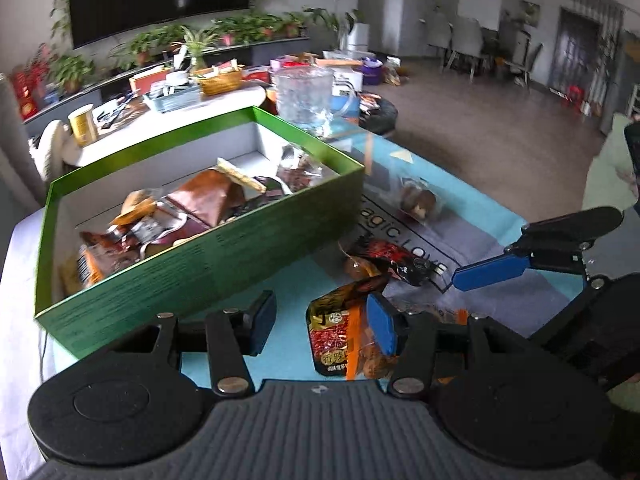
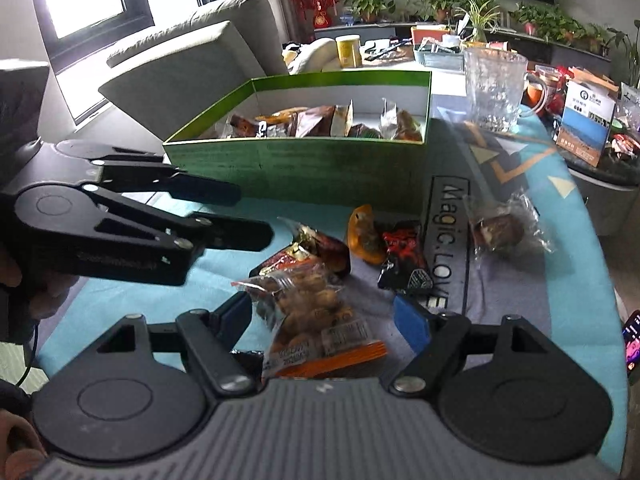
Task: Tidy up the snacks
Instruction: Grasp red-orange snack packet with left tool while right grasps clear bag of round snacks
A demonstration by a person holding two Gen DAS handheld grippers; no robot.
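Green box (image 1: 224,256) hides its snacks' lower halves (labels blurred); both tongs (image 1: 320,326) (image 2: 326,320) gape apart, empty.

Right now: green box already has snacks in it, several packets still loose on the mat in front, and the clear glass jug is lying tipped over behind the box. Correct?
One thing is off: the clear glass jug is not tipped over; it stands upright behind the green box, as the right wrist view shows. The rest holds: the box already has snacks in it and several packets are still loose on the mat in front.
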